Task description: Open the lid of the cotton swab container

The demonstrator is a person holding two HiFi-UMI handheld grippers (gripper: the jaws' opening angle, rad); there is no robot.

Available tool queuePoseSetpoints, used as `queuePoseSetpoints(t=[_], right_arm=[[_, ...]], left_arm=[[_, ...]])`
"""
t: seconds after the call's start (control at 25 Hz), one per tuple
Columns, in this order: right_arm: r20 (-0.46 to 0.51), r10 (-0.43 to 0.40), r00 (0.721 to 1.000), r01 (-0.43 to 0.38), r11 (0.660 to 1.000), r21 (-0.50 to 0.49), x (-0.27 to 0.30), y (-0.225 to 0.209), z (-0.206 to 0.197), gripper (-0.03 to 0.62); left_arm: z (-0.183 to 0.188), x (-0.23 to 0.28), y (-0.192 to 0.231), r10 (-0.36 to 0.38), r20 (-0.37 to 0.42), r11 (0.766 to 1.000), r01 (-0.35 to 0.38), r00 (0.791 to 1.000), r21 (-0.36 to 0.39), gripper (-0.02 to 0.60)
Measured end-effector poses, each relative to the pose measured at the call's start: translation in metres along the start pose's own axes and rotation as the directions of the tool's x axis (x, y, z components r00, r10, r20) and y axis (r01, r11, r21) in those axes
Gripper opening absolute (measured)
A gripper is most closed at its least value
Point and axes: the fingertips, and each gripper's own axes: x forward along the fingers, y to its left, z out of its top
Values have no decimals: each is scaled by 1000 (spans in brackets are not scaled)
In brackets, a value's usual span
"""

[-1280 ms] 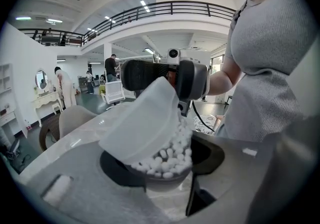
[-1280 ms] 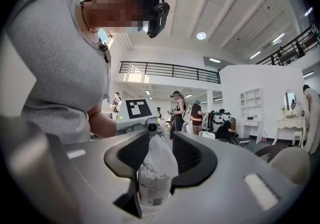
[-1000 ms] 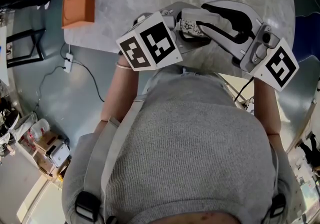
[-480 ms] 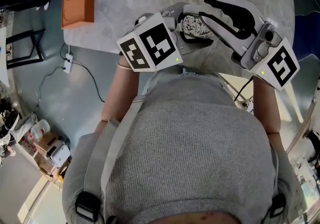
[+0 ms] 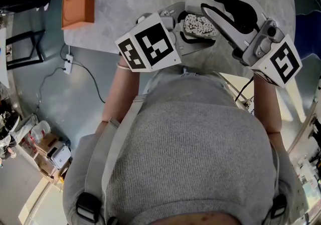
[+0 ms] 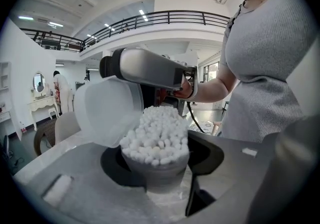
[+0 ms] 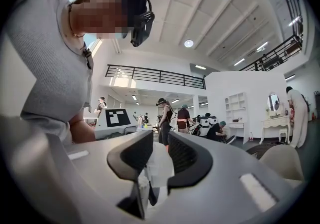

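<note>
The cotton swab container (image 6: pixel 157 178), full of white tips (image 6: pixel 156 135), stands upright in the left gripper (image 5: pixel 194 32), which is clamped around it. The right gripper (image 7: pixel 160 158) has just been closing its jaws and pinches the tilted lid (image 6: pixel 106 111).

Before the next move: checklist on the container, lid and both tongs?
1. Left tongs clamped on the container: ok.
2. Right tongs on the lid: ok. They have just been closing, with the lid's edge between them.
3. Lid off the container mouth: ok, it is tipped up to one side.
4. Cotton swabs contained: ok, heaped above the rim, none seen spilled.
5. Lid fully detached or hinged to the container: cannot tell.
</note>
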Motion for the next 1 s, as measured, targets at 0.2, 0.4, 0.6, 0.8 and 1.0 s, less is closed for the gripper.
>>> queuePoseSetpoints(t=[0.2,0.4,0.6,0.8,1.0], right_arm=[[-4,-1,1000,1,1000,11,-3,-3,-3,92],[-14,-22,1000,22,999,25,-3,-5,-6,72],[-27,-19,999,20,999,28,-2,-5,-8,72],[-2,-31,1000,31,999,30,-6,-5,-4,72],[57,-47,997,43,997,69,-21,-11,5,74]], left_arm=[[-1,1,-1,-1,0,1000,1,1000,-2,221],[-2,1,-2,1,10,1000,-1,1000,-18,219],[-4,1,-2,-4,9,1000,4,1000,-23,218],[-6,1,2,13,1,999,-13,1000,-30,218],[-10,-3,7,23,4,999,-23,1000,-38,218]])
